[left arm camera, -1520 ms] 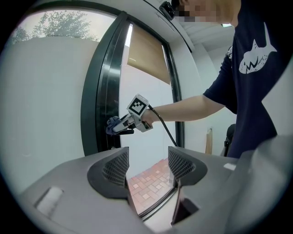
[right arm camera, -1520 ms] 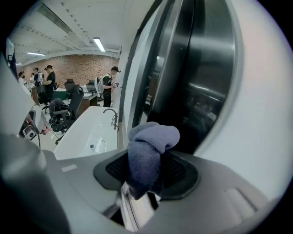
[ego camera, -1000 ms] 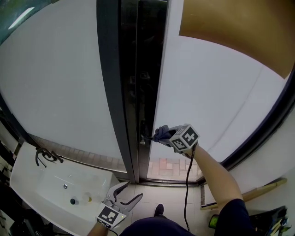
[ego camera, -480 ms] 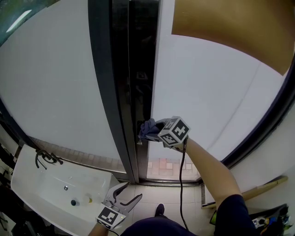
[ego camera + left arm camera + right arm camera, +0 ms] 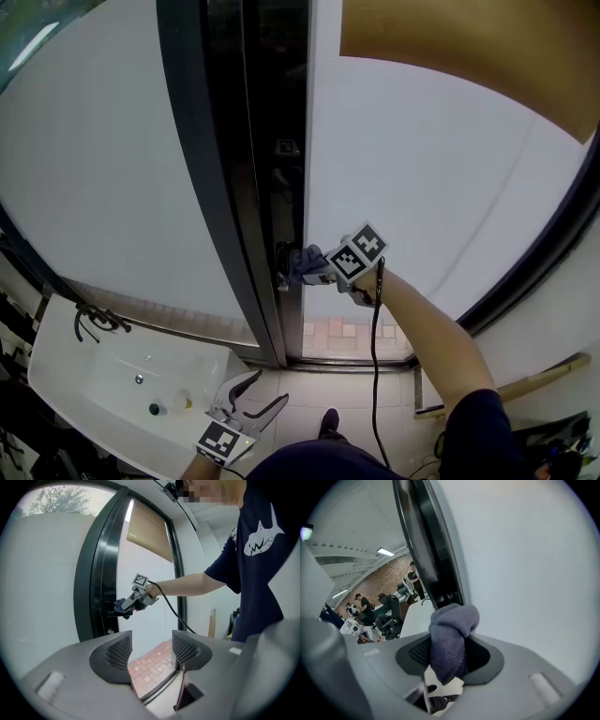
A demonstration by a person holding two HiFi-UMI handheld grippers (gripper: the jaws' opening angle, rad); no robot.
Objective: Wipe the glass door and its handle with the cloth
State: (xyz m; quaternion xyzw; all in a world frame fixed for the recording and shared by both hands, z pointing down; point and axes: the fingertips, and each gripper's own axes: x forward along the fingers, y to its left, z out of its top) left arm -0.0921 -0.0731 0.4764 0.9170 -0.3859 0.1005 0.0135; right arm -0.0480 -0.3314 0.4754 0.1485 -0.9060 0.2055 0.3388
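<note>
Sink [image 5: 103, 375]: white, at the lower left, with a dark faucet [image 5: 94, 321] on its far rim.

Left gripper [image 5: 264, 392]: I hold it low, beside the sink's right corner and well apart from the door. Its jaws stand wide apart with nothing between them; only brick floor shows through the gap in the left gripper view.

Door frame [image 5: 202, 187]: dark and upright, left of the glass.

Handle [image 5: 108, 613]: dark, at the left edge of the glass door [image 5: 422, 169], in its lower part.

Cloth [image 5: 307, 264]: blue-grey and bunched, pressed against the handle at that same edge.

Right gripper [image 5: 323, 267]: its jaws are closed on the cloth, which bulges out ahead of them in the right gripper view. A black cable [image 5: 375, 337] hangs from it.

Blind [image 5: 469, 47]: brown, across the door's top right corner.
</note>
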